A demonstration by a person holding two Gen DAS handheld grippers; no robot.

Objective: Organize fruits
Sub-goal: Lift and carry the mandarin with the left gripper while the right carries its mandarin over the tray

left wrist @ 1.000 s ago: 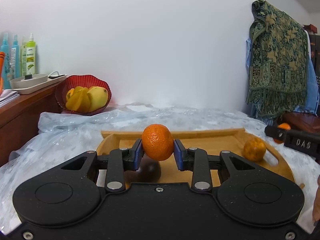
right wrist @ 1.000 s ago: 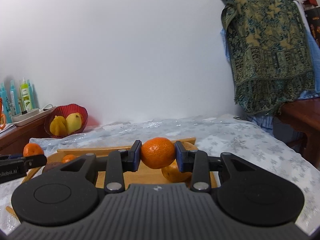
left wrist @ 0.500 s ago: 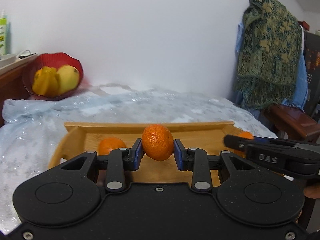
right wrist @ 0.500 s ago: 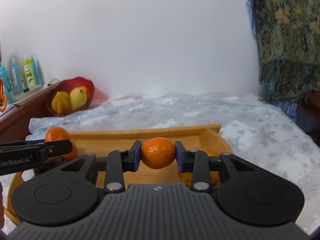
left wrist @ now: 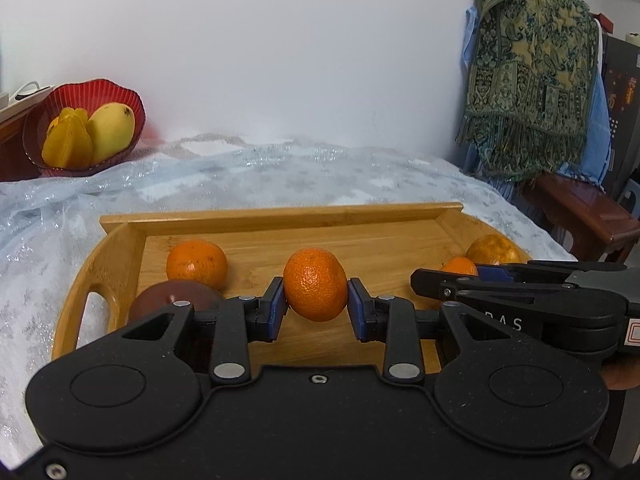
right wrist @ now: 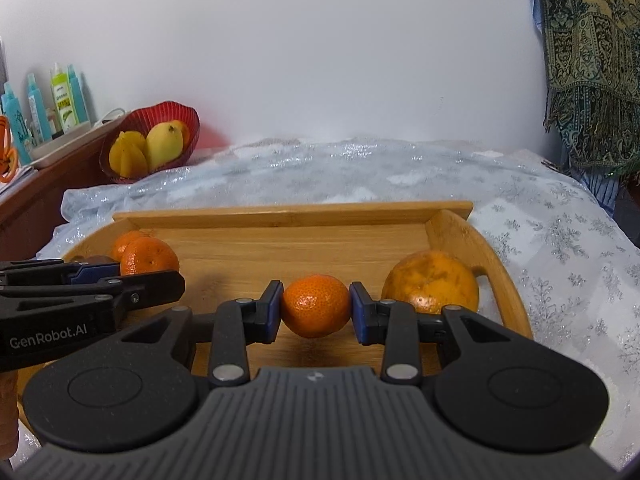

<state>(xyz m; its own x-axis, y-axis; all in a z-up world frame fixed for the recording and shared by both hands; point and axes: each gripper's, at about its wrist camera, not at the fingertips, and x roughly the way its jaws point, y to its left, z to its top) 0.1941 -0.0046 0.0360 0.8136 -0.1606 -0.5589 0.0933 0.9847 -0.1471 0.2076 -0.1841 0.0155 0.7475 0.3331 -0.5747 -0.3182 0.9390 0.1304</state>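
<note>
My left gripper (left wrist: 316, 310) is shut on a tangerine (left wrist: 315, 280), held just above the wooden tray (left wrist: 280, 216). On the tray's left lie a second tangerine (left wrist: 197, 263) and a dark brown fruit (left wrist: 172, 300). My right gripper (right wrist: 316, 316) is shut on another tangerine (right wrist: 315, 300), low over the tray (right wrist: 292, 210) and beside a large orange (right wrist: 432, 282). Each gripper shows side-on in the other's view: the right gripper (left wrist: 448, 280) beside the large orange (left wrist: 494, 250), and the left gripper (right wrist: 132, 280) with its tangerine (right wrist: 148, 258).
A red bowl (left wrist: 84, 96) with yellow fruits stands at the back left on the silvery cloth (left wrist: 280, 172). Bottles (right wrist: 60, 96) line a wooden sideboard on the left. A patterned shawl (left wrist: 532, 72) hangs at the right above a wooden stool (left wrist: 580, 212).
Both grippers have come forward and down over the tray and tilted downward. They now sit closer together. Each still holds its tangerine.
</note>
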